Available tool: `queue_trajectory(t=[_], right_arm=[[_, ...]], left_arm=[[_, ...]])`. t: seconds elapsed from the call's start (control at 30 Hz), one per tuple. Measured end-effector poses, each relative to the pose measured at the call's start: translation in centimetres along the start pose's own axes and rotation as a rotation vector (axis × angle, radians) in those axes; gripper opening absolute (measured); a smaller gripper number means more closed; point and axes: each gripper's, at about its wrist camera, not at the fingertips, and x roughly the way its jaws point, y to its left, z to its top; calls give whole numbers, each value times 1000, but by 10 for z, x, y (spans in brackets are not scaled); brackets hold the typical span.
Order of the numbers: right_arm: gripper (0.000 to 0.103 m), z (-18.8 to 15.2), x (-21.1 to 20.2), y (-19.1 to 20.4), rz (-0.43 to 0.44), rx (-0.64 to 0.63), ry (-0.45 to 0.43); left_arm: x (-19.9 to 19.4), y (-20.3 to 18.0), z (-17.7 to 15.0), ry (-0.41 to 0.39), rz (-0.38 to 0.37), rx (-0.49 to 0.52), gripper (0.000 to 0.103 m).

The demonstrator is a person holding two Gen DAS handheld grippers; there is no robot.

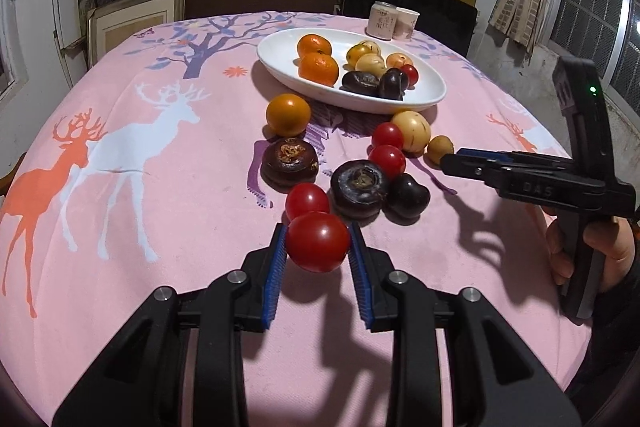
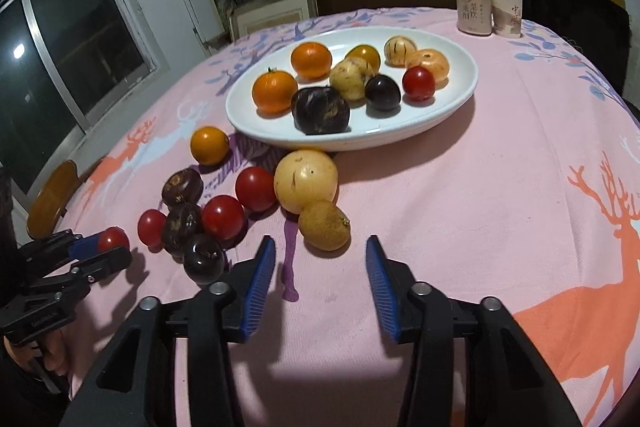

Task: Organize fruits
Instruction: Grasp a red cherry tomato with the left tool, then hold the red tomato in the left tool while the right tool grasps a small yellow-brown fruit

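Observation:
My left gripper (image 1: 318, 239) is shut on a red cherry tomato (image 1: 317, 242), held just above the pink cloth; it also shows in the right wrist view (image 2: 113, 239). My right gripper (image 2: 320, 247) is open and empty, just short of a small brown fruit (image 2: 324, 225), and appears side-on in the left wrist view (image 1: 450, 159). A white oval plate (image 1: 434, 95) holds oranges, yellow fruits, dark chestnuts and a tomato. Loose tomatoes (image 1: 307, 200), dark water chestnuts (image 1: 359, 188), an orange (image 1: 288, 114) and a yellow fruit (image 1: 412, 130) lie on the cloth before the plate.
A can (image 2: 474, 9) and a paper cup (image 2: 507, 14) stand at the far edge behind the plate. A wooden chair seat (image 2: 52, 197) sits beyond the table's left edge. Shelves with boxes fill the back wall.

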Motion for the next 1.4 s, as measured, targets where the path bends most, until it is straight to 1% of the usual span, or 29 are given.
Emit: queue_trajectory(t=[0.13, 0.2, 0.23, 0.33, 0.43, 0.5, 0.73, 0.9, 0.97, 1.03, 1.1, 1.13, 1.2, 1.23, 1.27, 1.33, 1.4], right_arm=[[40, 6, 6, 10, -40, -40, 0], [40, 9, 12, 14, -52, -59, 14], [38, 10, 15, 14, -53, -57, 22], [33, 10, 12, 6, -27, -20, 7], [33, 9, 3, -6, 5, 40, -40], [32, 7, -5, -9, 15, 49, -77], [30, 4, -24, -1, 23, -2, -170], [29, 3, -30, 2, 37, -21, -195], [29, 3, -28, 5, 36, -33, -181], [30, 3, -19, 7, 38, -48, -118], [32, 4, -12, 10, 21, -65, -83], [37, 5, -11, 12, 1, -81, -82], [37, 9, -5, 20, -84, -145, -71], [37, 11, 2, 22, -131, -170, -49], [37, 12, 6, 21, -148, -173, -28], [37, 14, 14, 16, -140, -158, 3], [28, 15, 11, 6, -96, -114, -7]], left_arm=[[2, 2, 0, 9, -4, -4, 30], [3, 2, 0, 10, -6, -5, 30], [3, 2, 0, 10, -6, -5, 30], [3, 3, 0, 11, -6, -8, 30], [4, 3, 0, 11, -6, -10, 30], [3, 3, 0, 10, -5, -11, 30], [5, 6, -1, 12, -1, -25, 30], [5, 7, -1, 12, 1, -34, 30], [5, 7, -1, 13, 2, -34, 30], [5, 7, -1, 14, 1, -35, 30], [5, 7, -1, 16, 0, -35, 30], [6, 7, -1, 20, -1, -34, 30], [7, 8, -1, 24, -3, -35, 30], [6, 7, -1, 24, -4, -34, 30], [6, 7, -1, 23, -4, -33, 30], [6, 7, -1, 22, -6, -34, 30], [6, 7, -1, 24, -6, -34, 30]])
